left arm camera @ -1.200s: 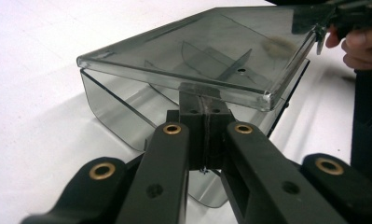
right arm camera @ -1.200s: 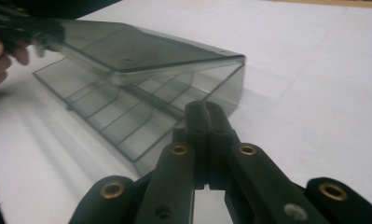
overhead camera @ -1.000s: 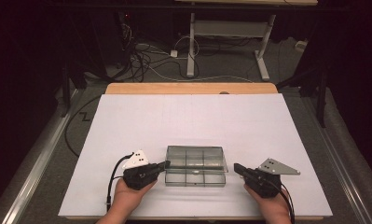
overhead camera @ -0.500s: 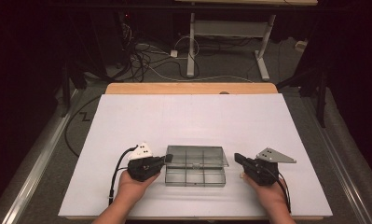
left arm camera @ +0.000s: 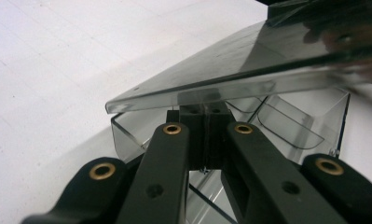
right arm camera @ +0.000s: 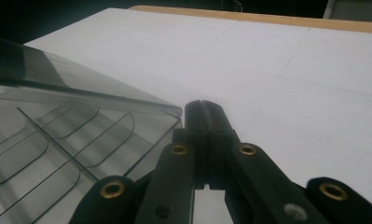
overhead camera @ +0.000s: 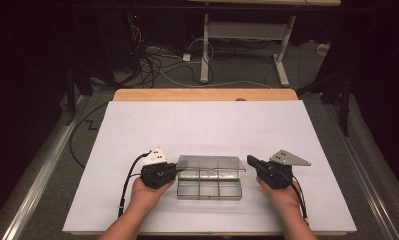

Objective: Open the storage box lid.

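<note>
Here's a clear plastic compartment box (overhead camera: pixel 209 183) sitting near the front edge of the white table (overhead camera: pixel 202 125), right between the person's two hands, with its transparent lid (overhead camera: pixel 210 162) hinged up and hanging partway open over the dividers. The left gripper (overhead camera: pixel 176 170) is in tight at the box's left end, and in the left gripper view (left arm camera: pixel 206 114) its two black jaws are pressed flat together with nothing between them, the tips tucked just under the raised lid's edge (left arm camera: pixel 230 86); whether they actually touch the lid I can't quite say. Over on the other side, the right gripper (overhead camera: pixel 249 161) sits just off the box's right end, jaws pointing in toward the lid's corner. The right gripper view (right arm camera: pixel 203 112) confirms it: jaws closed on each other, empty, with the tips right beside the lid's corner (right arm camera: pixel 169 109) and the curved compartment walls (right arm camera: pixel 67 140) showing through the plastic below. Both hands (overhead camera: pixel 148 192) rest low on the tabletop, cables trailing back toward the person. Beyond the white top, a strip of wooden edge (overhead camera: pixel 202 94) runs along the far side.
</note>
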Demonstrator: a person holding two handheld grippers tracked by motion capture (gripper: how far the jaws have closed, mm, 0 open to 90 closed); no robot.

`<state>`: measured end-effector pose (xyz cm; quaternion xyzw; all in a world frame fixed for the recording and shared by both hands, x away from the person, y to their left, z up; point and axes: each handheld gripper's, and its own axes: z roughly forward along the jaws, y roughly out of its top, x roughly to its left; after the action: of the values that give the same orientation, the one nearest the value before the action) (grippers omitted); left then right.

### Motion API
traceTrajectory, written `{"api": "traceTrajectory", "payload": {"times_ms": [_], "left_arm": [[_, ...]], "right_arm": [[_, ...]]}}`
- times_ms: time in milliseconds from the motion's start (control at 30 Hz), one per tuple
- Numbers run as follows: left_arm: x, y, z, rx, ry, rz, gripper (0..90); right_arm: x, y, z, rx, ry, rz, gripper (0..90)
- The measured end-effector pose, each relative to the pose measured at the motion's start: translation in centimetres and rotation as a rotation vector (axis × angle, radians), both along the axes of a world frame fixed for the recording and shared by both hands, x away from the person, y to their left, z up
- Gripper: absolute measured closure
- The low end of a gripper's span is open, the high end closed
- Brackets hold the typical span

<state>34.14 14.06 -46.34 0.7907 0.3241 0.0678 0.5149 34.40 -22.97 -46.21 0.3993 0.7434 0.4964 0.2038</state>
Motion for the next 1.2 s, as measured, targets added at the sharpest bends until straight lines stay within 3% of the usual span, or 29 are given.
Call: {"api": "traceTrajectory", "payload": {"times_ms": [333,700,1200], "left_arm": [[0.7,-0.3,0.2,-0.013,0.001,0.003,87.8],[1.3,-0.5,0.7,-0.010,-0.010,0.006,87.8],[1.8,-0.8,1.3,-0.004,-0.019,0.009,87.8]], "right_arm": [[1.0,0.7,0.7,0.001,-0.022,-0.027,90.0],[1.5,1.4,1.6,0.001,-0.050,-0.019,90.0],[2.4,2.4,2.5,0.042,-0.087,-0.004,90.0]]}}
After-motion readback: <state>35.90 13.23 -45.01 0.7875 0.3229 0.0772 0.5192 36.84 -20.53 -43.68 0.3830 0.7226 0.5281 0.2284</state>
